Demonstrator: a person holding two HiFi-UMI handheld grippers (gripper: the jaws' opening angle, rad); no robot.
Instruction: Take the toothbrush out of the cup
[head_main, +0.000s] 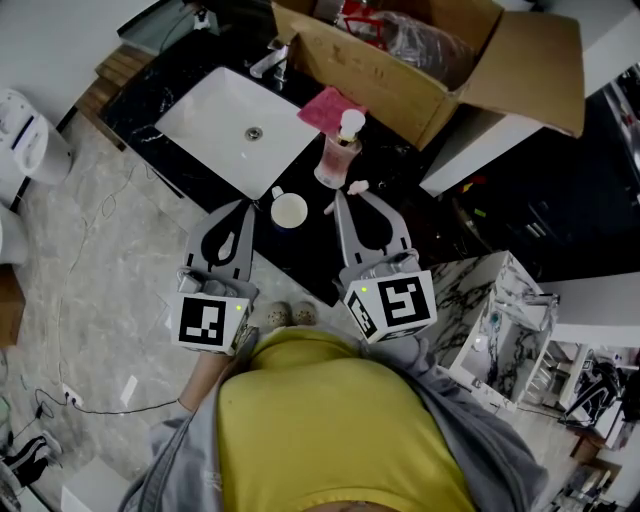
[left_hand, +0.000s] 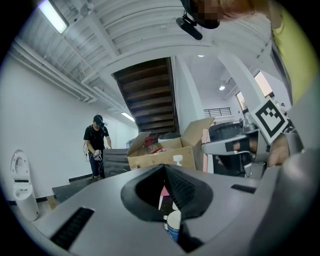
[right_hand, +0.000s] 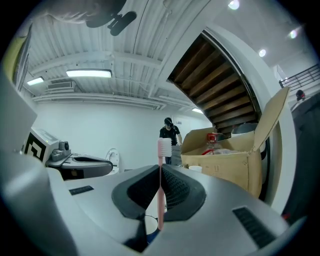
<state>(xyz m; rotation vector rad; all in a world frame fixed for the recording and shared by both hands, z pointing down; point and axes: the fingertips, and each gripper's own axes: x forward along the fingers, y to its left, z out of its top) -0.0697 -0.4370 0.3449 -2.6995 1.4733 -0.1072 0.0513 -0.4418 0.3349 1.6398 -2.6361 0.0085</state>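
Note:
A white cup (head_main: 289, 211) with a blue outside stands on the black counter (head_main: 300, 255) by the sink. My right gripper (head_main: 339, 197) hangs just right of the cup and is shut on a pink toothbrush (head_main: 357, 186). In the right gripper view the toothbrush (right_hand: 160, 195) stands upright between the closed jaws (right_hand: 160, 168), bristle head on top, with the cup (right_hand: 151, 226) below and behind it. My left gripper (head_main: 246, 205) sits just left of the cup, apart from it, shut with nothing in it. Through its jaws (left_hand: 165, 168) the cup (left_hand: 173, 224) shows ahead.
A white sink (head_main: 235, 125) with a tap (head_main: 270, 60) lies behind the cup. A pink pump bottle (head_main: 340, 150), a pink cloth (head_main: 325, 108) and an open cardboard box (head_main: 420, 60) stand behind it. A person in black (left_hand: 96, 145) stands far off. A marble shelf (head_main: 500, 300) is at the right.

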